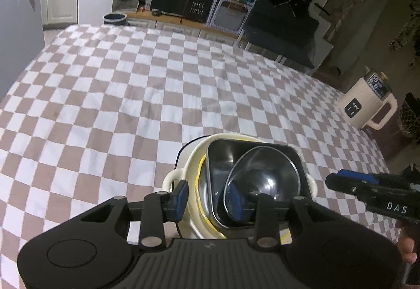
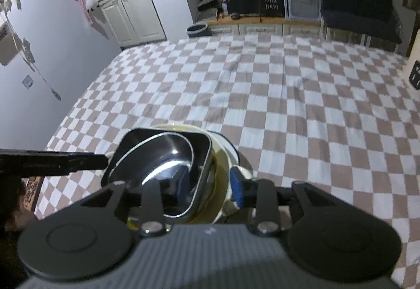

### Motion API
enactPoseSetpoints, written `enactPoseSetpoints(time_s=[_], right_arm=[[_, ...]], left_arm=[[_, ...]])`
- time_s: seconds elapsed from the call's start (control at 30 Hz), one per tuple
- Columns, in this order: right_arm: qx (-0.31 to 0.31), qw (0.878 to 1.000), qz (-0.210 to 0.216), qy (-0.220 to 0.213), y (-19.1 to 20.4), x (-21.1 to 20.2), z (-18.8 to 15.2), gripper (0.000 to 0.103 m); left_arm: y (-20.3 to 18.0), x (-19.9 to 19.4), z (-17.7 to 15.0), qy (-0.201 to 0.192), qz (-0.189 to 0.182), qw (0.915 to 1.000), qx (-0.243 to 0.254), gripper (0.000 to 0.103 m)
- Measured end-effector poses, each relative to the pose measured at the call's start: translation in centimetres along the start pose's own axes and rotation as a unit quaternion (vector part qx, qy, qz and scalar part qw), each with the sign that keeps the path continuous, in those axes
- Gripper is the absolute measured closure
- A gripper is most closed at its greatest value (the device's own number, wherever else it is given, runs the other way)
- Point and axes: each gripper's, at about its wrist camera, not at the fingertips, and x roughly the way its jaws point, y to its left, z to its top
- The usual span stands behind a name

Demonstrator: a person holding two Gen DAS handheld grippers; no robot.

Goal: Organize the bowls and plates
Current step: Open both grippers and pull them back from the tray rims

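A stack of dishes sits on the checkered cloth just in front of me. A cream two-handled dish (image 1: pixel 183 173) (image 2: pixel 245 172) holds a black square bowl (image 1: pixel 223 155) (image 2: pixel 147 139), and a dark round bowl (image 1: pixel 265 168) (image 2: pixel 168 155) nests inside that. My left gripper (image 1: pixel 207 199) straddles the stack's left rim with its jaws apart, one blue pad outside and one inside. My right gripper (image 2: pixel 207 187) straddles the right rim the same way. No pad presses on the rims. Each gripper shows from the side in the other view, the right gripper (image 1: pixel 367 189) and the left gripper (image 2: pixel 65 160).
The pink-and-white checkered table (image 1: pixel 157 94) (image 2: pixel 288 94) stretches ahead. A cream kettle-like appliance (image 1: pixel 367 105) (image 2: pixel 414 71) stands at its right edge. A wall (image 2: pixel 52 52) runs along the left side. A bench with a black sign (image 1: pixel 198 4) lies past the far edge.
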Motion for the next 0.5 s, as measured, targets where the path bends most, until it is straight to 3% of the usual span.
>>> enactPoseSetpoints(time_s=[0.37, 0.5], right_arm=[[0.002, 0.995, -0.026, -0.093, 1.3, -6.6, -1.1, 0.027], [0.007, 0.992, -0.031, -0.123, 1.7, -8.8, -2.2, 0.022]], left_arm=[[-1.1, -5.8, -1.0, -0.066, 0.027, 0.9972, 0.025, 0.021], [-1.4, -7.9, -1.6, -0.091, 0.024, 0.9953, 0.023, 0.006]])
